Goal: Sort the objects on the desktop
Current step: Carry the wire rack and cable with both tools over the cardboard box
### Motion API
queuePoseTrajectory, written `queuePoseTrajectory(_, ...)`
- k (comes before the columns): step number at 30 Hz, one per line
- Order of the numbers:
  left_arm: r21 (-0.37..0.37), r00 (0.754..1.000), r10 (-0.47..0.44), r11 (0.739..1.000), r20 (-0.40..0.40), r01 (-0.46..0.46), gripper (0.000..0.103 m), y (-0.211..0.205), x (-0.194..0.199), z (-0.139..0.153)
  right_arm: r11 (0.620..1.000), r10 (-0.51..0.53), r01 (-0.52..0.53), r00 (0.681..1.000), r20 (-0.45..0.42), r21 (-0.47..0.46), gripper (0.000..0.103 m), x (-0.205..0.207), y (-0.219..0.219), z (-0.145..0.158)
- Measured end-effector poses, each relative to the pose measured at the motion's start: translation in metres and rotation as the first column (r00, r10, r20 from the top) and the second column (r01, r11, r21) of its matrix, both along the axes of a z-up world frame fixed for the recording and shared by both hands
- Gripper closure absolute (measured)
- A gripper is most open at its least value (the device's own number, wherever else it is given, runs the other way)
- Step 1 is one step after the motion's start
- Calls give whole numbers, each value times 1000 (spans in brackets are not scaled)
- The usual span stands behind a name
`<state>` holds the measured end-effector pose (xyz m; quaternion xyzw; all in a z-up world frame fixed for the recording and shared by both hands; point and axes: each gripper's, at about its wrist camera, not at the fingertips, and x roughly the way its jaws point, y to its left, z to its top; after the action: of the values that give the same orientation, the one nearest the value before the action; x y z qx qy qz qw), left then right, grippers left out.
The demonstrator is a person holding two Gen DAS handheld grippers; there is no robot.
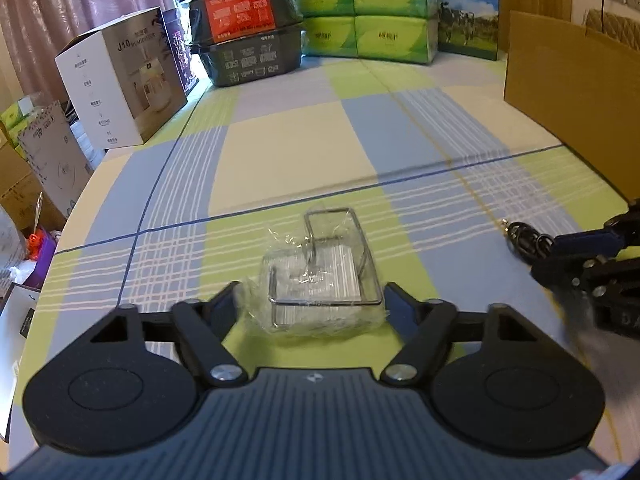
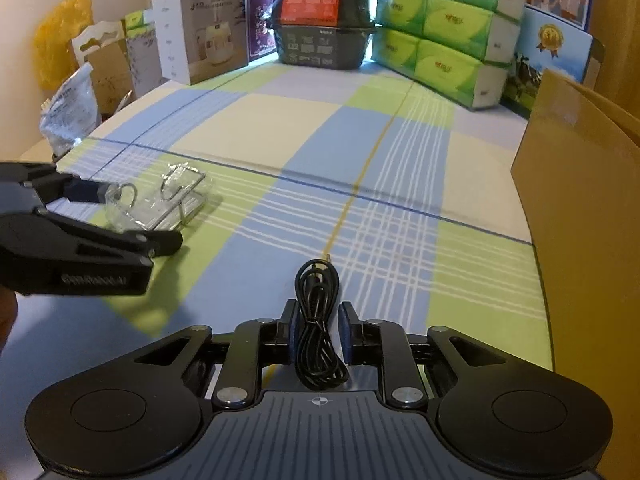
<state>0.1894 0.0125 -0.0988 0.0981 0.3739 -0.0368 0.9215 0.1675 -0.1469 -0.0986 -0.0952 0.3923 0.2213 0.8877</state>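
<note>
Left wrist view looks down on a wire rack in a clear plastic bag, lying flat on the checked cloth of the worktop. The left gripper is spread wide around the near end of the packet, one finger on each side, with gaps visible; it has not closed on anything. The bag is thin, crinkled film, likely slippery and loose over the metal, so pinching film alone would probably let the rack slide or swing. The wire frame inside looks stiff and light; a firm hold across its near rim, through the film, seems the safer place.

Right wrist view shows a coiled black cable lying lengthwise between the fingers of the right gripper. The blue pads stand close on either side of the bundle, nearly touching it, but whether they already press it I cannot tell. The cable is soft, light and floppy; loops may spill unless the coil is squeezed around its middle, where the strands lie bunched. A cardboard box stands at the right edge of the worktop, a likely destination.
</note>
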Motion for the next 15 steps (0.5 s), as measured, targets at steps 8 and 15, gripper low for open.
queuePoseTrajectory(8,-28,1000,-1,1000,-10,1,52,0,1,1,1000,-1,1,1000,0,-12,87,2,2,1)
queuePoseTrajectory(15,-77,1000,-1,997,-8,1,53,-1,-3,6,999,-36,36,999,-12,6,91,2,-2,4)
